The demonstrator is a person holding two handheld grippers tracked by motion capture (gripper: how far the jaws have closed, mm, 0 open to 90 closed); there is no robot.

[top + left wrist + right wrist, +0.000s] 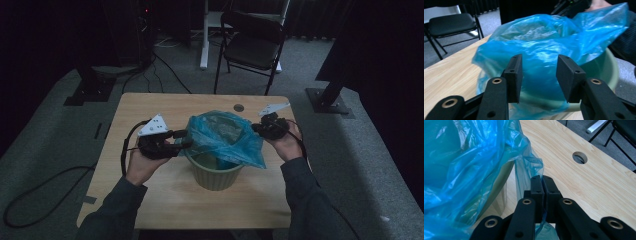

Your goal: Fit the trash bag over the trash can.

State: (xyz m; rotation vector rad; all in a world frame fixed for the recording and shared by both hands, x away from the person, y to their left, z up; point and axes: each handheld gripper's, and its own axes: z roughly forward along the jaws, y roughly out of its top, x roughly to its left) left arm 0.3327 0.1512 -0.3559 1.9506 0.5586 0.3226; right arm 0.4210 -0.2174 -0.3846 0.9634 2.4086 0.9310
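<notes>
A thin blue plastic bag (225,134) sits in a pale green bucket (215,176) at the middle of the wooden table (150,107). My left gripper (182,140) is at the bag's left side with its jaws open. In the left gripper view the bag (544,42) bulges just beyond the left gripper (539,75), and no pad presses on it. The bucket's rim (612,67) shows behind. My right gripper (257,128) holds the bag's right edge. In the right gripper view the right gripper (541,182) is shut on a fold of the bag (461,170) beside the bucket wall (499,182).
A round cable hole (239,107) lies in the table behind the bucket, and in the right gripper view the hole (579,157) is ahead to the right. A black folding chair (252,42) stands on the carpet beyond the table. Cables trail on the floor at left.
</notes>
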